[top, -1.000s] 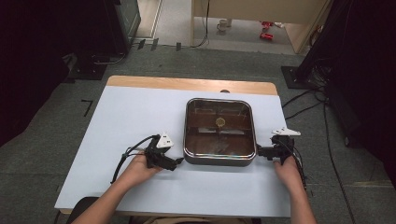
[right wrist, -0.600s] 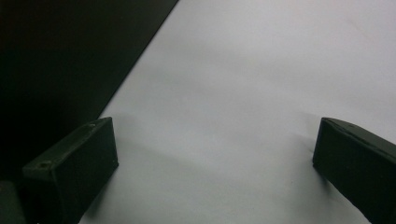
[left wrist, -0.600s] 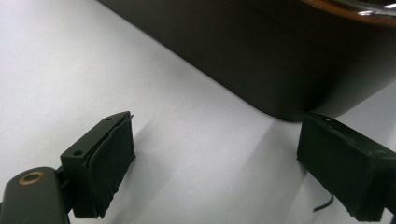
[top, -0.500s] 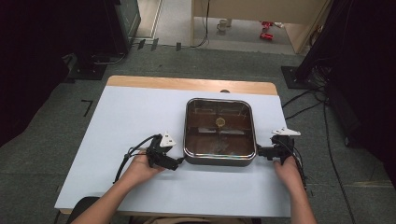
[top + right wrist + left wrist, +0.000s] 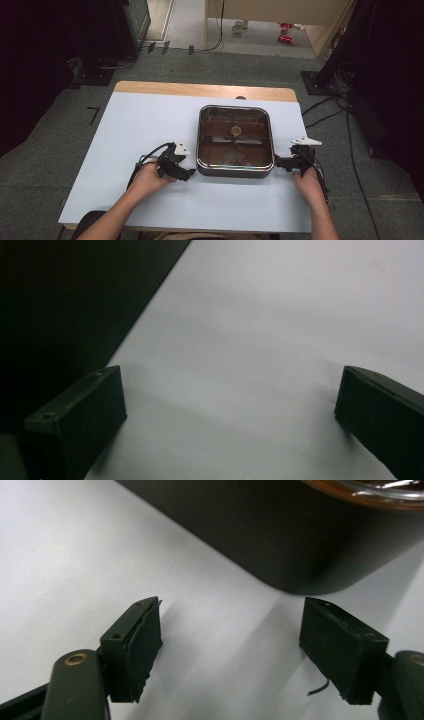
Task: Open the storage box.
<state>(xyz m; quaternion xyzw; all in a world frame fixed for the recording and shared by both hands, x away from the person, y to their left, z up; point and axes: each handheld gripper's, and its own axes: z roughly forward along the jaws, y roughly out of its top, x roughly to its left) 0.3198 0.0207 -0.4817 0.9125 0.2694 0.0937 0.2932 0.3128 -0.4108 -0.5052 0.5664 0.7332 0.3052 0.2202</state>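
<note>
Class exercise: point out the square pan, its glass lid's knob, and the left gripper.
square pan (image 5: 235,172), high view, near dark wall.
knob (image 5: 235,131), high view, lid centre.
left gripper (image 5: 230,640), left gripper view, between its open jaws.

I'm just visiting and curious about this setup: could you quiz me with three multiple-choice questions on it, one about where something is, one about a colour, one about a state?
1. Where does the square pan sit relative to the two hand-held grippers?
A. Between them
B. Left of both
C. Right of both

2. What colour is the table top under the pan?
A. Red
B. Pale bluish white
C. Black

3. How do the jaws of the left hand-held gripper stand?
A. Clamped on the pan
C. Holding a cloth
B. Apart, nothing between them

Answers:
1 A: in the high view the left hand-held gripper lies at the pan's left side and the right hand-held gripper at its right.
2 B: the sheet is pale all around the pan.
3 B: the left gripper view shows bare table between the pads, though the jaws have just been closing.
</note>
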